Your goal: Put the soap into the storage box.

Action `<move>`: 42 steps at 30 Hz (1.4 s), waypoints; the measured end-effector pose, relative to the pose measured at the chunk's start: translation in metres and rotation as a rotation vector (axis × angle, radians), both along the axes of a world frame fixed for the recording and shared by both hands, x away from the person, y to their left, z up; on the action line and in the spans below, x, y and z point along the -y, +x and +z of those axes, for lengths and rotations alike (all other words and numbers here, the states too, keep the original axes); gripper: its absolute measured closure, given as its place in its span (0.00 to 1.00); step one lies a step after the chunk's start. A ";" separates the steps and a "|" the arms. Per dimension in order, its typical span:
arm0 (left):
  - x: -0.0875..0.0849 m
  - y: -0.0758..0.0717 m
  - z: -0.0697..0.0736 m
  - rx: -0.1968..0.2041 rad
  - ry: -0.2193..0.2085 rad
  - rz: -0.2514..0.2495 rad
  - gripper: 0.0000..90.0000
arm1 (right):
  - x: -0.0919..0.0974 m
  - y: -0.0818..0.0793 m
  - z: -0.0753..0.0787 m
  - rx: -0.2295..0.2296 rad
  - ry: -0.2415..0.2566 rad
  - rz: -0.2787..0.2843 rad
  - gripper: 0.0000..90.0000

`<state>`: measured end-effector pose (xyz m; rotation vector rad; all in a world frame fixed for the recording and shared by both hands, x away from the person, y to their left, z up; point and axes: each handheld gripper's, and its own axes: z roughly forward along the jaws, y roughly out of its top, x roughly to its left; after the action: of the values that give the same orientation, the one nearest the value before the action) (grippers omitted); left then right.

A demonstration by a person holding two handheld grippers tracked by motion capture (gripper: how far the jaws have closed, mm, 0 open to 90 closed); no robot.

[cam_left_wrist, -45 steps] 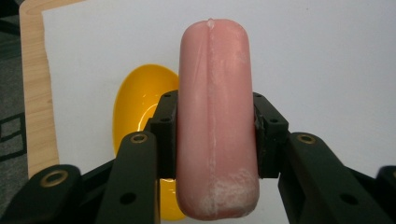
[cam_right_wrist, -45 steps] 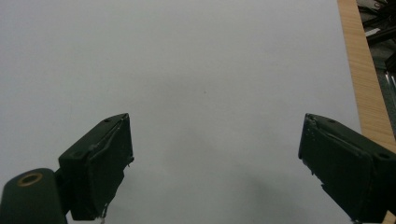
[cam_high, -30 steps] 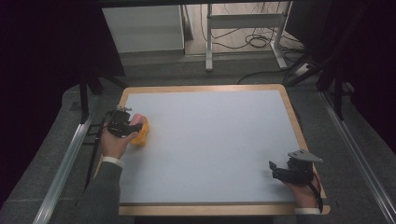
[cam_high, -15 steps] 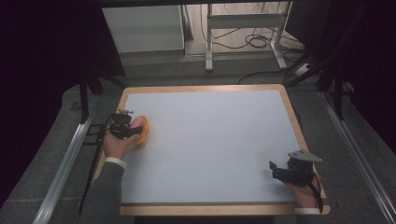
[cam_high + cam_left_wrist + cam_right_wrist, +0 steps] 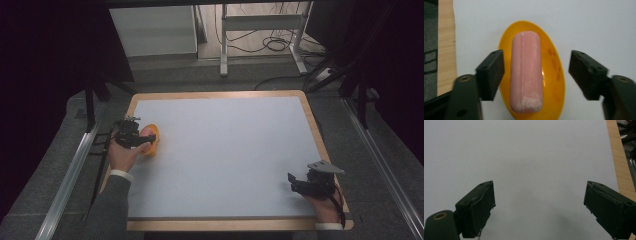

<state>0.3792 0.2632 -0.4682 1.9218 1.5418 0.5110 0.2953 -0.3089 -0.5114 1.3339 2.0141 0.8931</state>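
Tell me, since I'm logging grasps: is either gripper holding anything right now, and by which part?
Nothing is held. The left gripper stands open astride the pink sausage in the yellow dish, pads clear. The right gripper is open.

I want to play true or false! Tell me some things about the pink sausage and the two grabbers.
1. The pink sausage lies in a yellow dish. True.
2. The left gripper squeezes the sausage. False: its jaws stand open on either side of it.
3. The right gripper holds a spoon. False: its open jaws hold nothing.
4. The dish sits near the table's left edge. True.
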 end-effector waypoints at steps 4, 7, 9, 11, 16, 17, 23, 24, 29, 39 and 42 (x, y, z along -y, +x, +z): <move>0.004 -0.012 0.007 0.052 -0.013 -0.030 0.28 | 0.000 0.000 0.000 -0.001 -0.001 -0.002 0.11; 0.010 -0.020 0.010 0.067 -0.028 -0.069 0.26 | 0.000 0.001 -0.001 -0.002 -0.007 -0.002 0.11; 0.012 -0.027 0.010 0.079 -0.049 -0.098 0.26 | -0.001 0.000 0.000 0.004 -0.008 -0.002 0.11; 0.014 -0.035 0.010 0.079 -0.064 -0.132 0.25 | -0.001 -0.001 0.000 0.007 -0.007 -0.003 0.11; 0.019 -0.058 0.006 0.100 -0.106 -0.196 0.25 | -0.002 -0.001 0.002 0.012 0.000 0.002 0.11; 0.020 -0.062 0.004 0.099 -0.113 -0.210 0.25 | -0.002 -0.001 0.002 0.012 -0.001 0.004 0.11; 0.027 -0.078 -0.012 0.094 -0.149 -0.282 0.25 | -0.002 -0.002 0.004 0.021 0.002 0.008 0.11; 0.028 -0.080 -0.014 0.094 -0.151 -0.288 0.25 | -0.002 -0.002 0.004 0.021 0.002 0.008 0.11; 0.028 -0.089 -0.022 0.112 -0.174 -0.285 0.27 | -0.003 -0.003 0.005 0.029 -0.003 0.029 0.11; 0.031 -0.103 -0.039 0.072 -0.146 -0.310 0.26 | 0.000 -0.005 0.010 0.059 0.004 0.046 0.11; 0.031 -0.106 -0.040 0.075 -0.131 -0.308 0.26 | 0.000 -0.006 0.012 0.065 0.007 0.053 0.11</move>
<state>0.2729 0.2324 -0.5082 1.9667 1.1736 0.3338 0.2891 -0.3086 -0.4997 1.2450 2.0062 0.9556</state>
